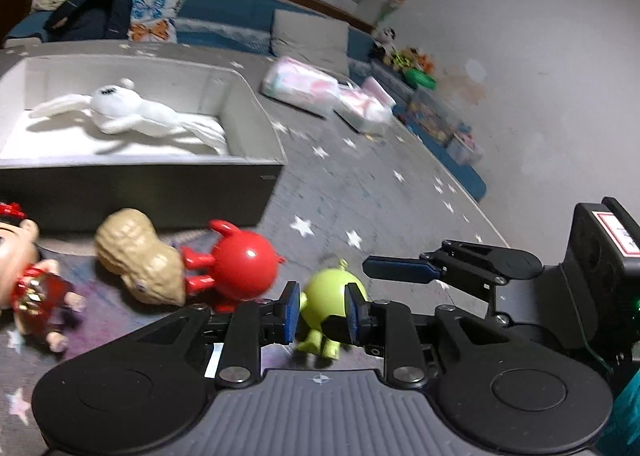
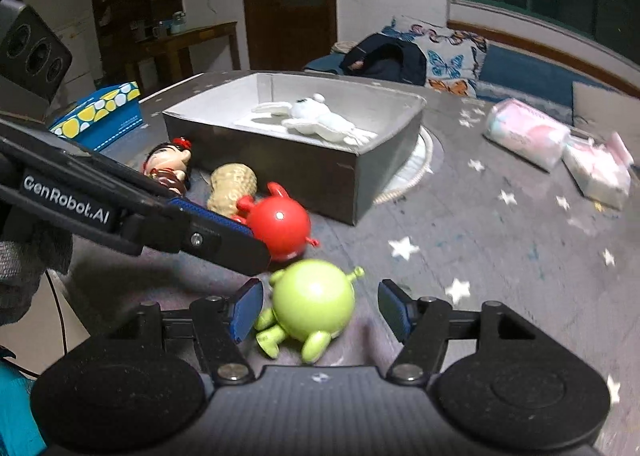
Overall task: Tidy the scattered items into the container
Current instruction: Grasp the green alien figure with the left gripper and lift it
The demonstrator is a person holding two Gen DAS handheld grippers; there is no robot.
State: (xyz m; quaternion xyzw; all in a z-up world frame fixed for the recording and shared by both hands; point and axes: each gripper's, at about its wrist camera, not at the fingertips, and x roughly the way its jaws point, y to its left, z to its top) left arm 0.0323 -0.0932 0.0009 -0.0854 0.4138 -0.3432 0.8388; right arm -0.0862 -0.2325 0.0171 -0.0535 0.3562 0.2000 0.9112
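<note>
Already the grey box [image 2: 320,175] holds a white plush rabbit [image 2: 316,121]; just before it lies the green alien toy [image 2: 314,306], left gripper [image 1: 323,310] seemingly pinching it, right gripper [image 2: 320,308] spread wide, straddling it for pickup.
</note>
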